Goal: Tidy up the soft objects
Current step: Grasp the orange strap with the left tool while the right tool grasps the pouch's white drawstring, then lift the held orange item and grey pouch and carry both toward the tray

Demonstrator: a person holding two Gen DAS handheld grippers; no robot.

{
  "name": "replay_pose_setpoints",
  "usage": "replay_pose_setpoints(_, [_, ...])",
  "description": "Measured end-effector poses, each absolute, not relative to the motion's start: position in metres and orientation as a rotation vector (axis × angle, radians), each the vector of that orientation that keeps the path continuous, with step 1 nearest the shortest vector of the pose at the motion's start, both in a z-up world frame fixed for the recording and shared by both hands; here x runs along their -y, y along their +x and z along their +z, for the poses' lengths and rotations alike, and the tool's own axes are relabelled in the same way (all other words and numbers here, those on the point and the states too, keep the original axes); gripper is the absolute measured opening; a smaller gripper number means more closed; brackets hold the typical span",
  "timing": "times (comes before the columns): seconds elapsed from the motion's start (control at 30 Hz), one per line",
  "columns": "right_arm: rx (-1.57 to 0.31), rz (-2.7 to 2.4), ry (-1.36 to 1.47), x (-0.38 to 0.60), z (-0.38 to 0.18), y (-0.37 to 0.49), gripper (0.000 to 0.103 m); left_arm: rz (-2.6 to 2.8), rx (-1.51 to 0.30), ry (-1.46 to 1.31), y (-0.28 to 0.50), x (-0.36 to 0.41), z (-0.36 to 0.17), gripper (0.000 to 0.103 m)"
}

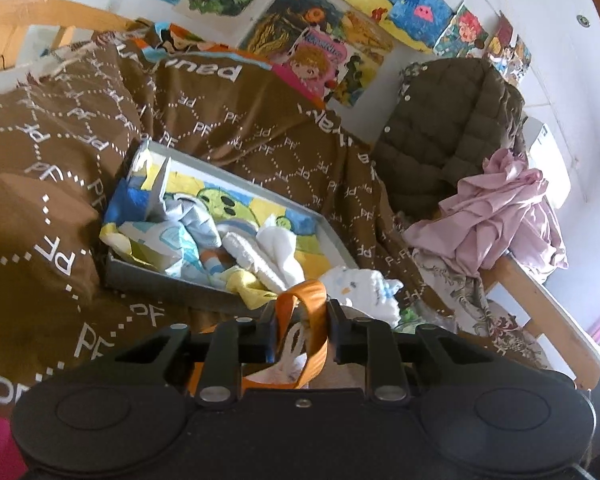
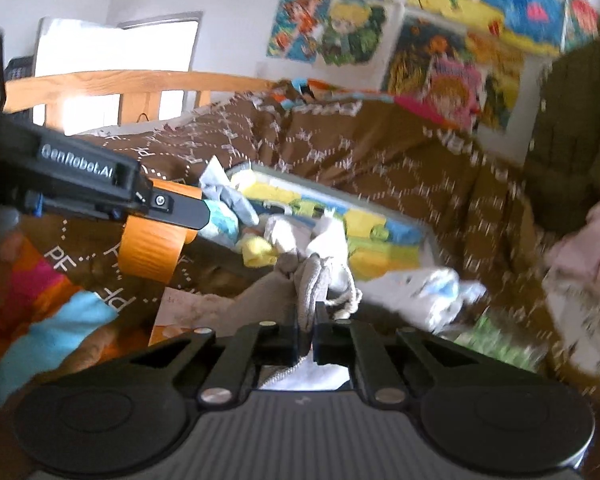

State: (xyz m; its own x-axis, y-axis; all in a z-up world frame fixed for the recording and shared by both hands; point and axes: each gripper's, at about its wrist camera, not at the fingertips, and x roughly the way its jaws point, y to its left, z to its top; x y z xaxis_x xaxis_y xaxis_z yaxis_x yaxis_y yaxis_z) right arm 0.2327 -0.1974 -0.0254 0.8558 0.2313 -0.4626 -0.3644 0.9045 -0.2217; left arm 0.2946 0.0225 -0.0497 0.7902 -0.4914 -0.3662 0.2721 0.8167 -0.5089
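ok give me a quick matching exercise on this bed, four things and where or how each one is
1 grey cloth
2 pink cloth
3 quilted jacket
4 grey tray

a lying on the brown blanket
b dark olive
c pinched in the right gripper
d crumpled in a heap by the wooden rail

Pairs: 1-c, 2-d, 3-b, 4-a
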Motion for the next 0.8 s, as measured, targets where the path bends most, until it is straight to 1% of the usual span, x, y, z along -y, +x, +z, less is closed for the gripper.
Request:
replay_pose_setpoints(0.17, [-0.314, 0.302, -0.387, 0.193, -0.017, 0.213, 0.006, -0.424, -0.474, -0.447, 0.271, -0.014, -0.033, 0.025])
replay_pose_setpoints(0.43, [-0.164, 0.264, -0.433, 0.194, -0.006, 0.201, 0.006, -0.405, -0.428, -0.503, 0.238, -0.005, -0.019, 0.025])
replay_pose_setpoints(0.67, [-0.066, 0.235, -0.357, 0.206, 0.004, 0.206, 0.006, -0.403, -0.384, -0.482, 0.240, 0.000, -0.003, 0.025])
replay_pose_setpoints(0.8, [-0.029, 0.224, -0.341, 0.205, 0.008, 0.222, 0.006, -0.399, -0.368, -0.453, 0.259, 0.006, 0.010, 0.025])
